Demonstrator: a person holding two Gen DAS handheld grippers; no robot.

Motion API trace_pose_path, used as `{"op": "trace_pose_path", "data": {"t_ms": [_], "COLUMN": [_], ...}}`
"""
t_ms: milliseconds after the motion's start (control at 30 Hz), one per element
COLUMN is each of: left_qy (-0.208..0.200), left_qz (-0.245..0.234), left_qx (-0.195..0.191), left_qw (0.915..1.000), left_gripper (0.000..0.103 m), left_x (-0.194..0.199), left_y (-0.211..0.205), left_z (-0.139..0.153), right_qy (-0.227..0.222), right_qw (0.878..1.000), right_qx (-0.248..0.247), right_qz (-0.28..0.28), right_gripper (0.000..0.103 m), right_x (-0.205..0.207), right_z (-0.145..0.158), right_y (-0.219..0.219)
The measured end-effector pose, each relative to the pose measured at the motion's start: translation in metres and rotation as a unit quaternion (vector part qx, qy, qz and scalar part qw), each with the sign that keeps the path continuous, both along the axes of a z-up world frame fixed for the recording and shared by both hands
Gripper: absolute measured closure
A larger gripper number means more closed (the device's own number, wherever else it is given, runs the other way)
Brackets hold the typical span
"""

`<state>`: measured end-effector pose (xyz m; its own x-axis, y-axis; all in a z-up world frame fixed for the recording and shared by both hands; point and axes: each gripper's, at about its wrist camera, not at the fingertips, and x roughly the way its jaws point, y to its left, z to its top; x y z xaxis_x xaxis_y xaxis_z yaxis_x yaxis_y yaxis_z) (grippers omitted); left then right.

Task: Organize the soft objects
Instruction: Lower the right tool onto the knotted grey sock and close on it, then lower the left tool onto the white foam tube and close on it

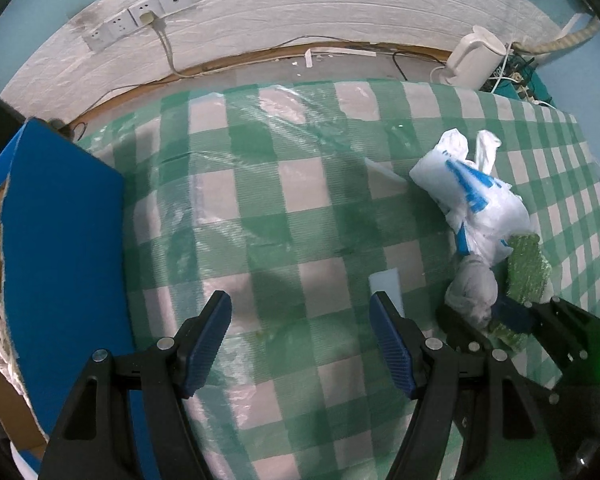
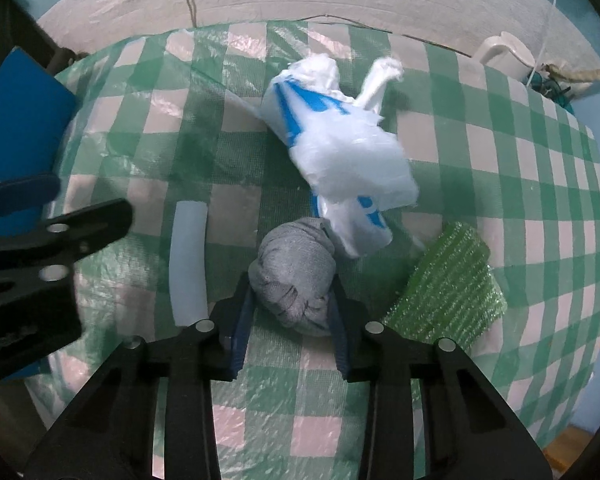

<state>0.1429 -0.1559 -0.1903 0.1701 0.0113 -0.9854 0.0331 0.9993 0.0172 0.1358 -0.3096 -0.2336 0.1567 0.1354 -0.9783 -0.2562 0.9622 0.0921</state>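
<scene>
Left wrist view: left hand-held gripper (image 1: pixel 300 344) spread wide, empty, above the checked surface (image 1: pixel 260 184). Box (image 1: pixel 64 248) at left edge. Bag (image 1: pixel 472 200) and sock ball (image 1: pixel 474 286) toward right edge.

Right wrist view: right hand-held gripper (image 2: pixel 290 308) clamped on sock ball (image 2: pixel 294 276), grey, rolled, squashed slightly. Pickup step in hand, by judgement; next likely a lift clear of bag (image 2: pixel 340 160), tube (image 2: pixel 188 264), green wrap (image 2: pixel 448 296).

Checked table (image 2: pixel 500 168): bag (image 2: pixel 352 160), sock ball (image 2: pixel 296 280), sponge (image 2: pixel 448 296), tube (image 2: pixel 188 264).
</scene>
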Motion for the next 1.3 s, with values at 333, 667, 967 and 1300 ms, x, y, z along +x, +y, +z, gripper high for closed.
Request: {"op": "trace_pose_path", "data": {"t_ms": [333,667,967,1300], "left_qy": [0.012,0.011,0.014,0.014], "left_qz": [-0.016,-0.027,-0.054,-0.079], "left_qx": [0.005,-0.005,-0.003,-0.017], "left_qw": [0.9998,0.9996,0.9984,0.9966], "left_gripper": [0.03,0.035,0.061,0.09], "left_x": [0.004,0.004,-0.002,-0.017], "left_y": [-0.015,-0.034,-0.051,-0.056], "left_z": [-0.014,-0.022,-0.028,-0.022], "right_qy": [0.014,0.012,0.013,0.01], "right_qw": [0.998,0.997,0.996,0.995], "right_qx": [0.037,0.05,0.052,0.057], "right_qz": [-0.045,-0.065,-0.077,-0.077], "right_gripper": [0.07,0.07,0.07,0.07], "right_x": [-0.007,-0.01,-0.008,-0.008], "right_z": [0.019,0.026,0.024,0.029], "right_y": [-0.034,-0.048,-0.053,-0.058]}}
